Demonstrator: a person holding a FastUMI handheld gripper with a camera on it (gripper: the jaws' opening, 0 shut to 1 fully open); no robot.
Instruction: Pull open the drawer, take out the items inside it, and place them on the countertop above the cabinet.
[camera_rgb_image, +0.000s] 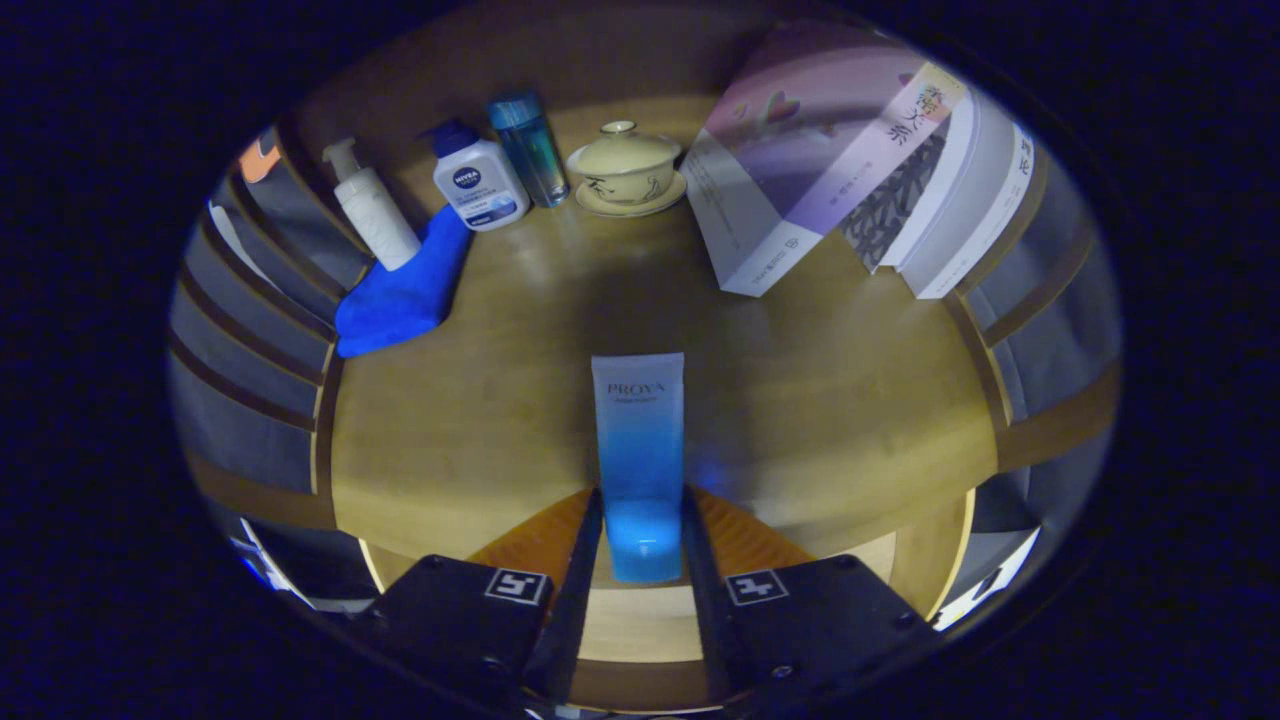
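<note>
One blue-and-white tube, clamped between both fingers of the tool, extends ahead over the wooden table.

A soft plastic tube, white at its crimped far end and fading to bright blue at the cap, points straight ahead over the pale wooden worktop, its blue cap end pinched from both sides between the gripper jaws.
</note>
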